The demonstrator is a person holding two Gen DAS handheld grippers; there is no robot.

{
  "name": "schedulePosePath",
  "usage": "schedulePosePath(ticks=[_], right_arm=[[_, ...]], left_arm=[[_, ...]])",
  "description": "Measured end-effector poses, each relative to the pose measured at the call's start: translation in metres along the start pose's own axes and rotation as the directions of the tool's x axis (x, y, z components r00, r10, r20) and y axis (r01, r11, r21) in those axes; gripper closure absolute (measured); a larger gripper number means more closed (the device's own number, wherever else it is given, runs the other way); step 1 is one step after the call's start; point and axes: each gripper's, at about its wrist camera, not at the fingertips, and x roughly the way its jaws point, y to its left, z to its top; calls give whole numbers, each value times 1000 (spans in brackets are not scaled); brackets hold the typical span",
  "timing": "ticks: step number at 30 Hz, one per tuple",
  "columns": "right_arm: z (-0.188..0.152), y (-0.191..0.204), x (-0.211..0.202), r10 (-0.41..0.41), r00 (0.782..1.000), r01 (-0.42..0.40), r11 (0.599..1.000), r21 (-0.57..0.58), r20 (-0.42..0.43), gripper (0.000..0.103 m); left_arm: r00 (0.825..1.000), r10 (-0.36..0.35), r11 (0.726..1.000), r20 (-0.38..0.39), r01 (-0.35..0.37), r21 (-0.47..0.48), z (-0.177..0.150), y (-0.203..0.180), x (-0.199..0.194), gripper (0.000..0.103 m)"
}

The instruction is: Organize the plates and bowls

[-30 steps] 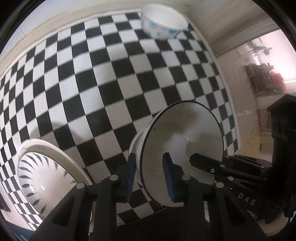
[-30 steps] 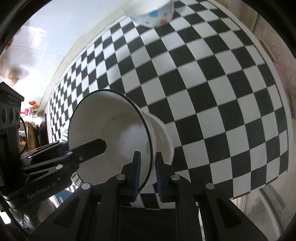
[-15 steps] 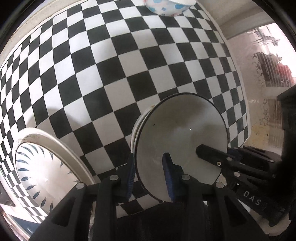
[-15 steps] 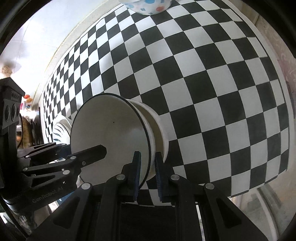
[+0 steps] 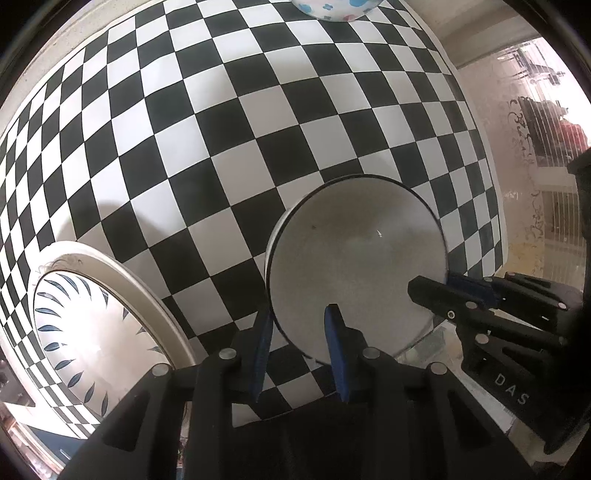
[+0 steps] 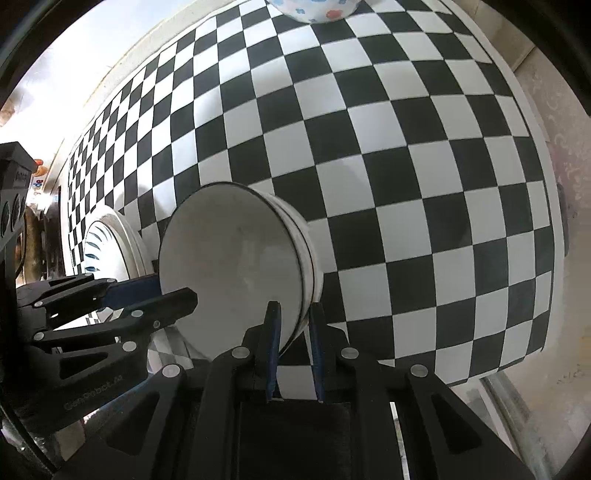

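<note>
The white bowl (image 5: 356,254) looks like glazed ceramic, smooth with a soft sheen. The checkered tablecloth (image 5: 229,122) appears smooth and slightly glossy, while the leaf-patterned plate (image 5: 92,325) shines brightly.

White bowl (image 5: 354,266) between both claws' pads

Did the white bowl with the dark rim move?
Yes. The white dark-rimmed bowl tipped from tilted to nearly flat, lower against the checkered tablecloth.

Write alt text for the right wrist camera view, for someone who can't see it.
The right gripper and left gripper each pinch opposite rims of a white bowl on a black-and-white checkered tablecloth. A leaf-patterned plate sits left; a dotted bowl stands at the far edge.
</note>
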Motion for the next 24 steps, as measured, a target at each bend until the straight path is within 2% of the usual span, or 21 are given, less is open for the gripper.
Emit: schedulePosePath(ticks=[9,15,22,24], right_arm=[[-3,-4,3,32,999,-31,999,15,-25,86],[-2,-14,-12,42,999,-42,998,38,-7,86],[19,-26,-48,27,997,-30,998,46,70,85],[32,-30,-59,32,995,-37,998,45,93,76]], left_arm=[[1000,17,1000,11,-17,-3,-3,-4,-3,77],[995,50,999,88,-48,-23,-9,-3,-28,77],[968,86,996,235,-80,-35,3,-8,-70,76],[961,75,997,268,-65,-45,15,-7,-80,76]])
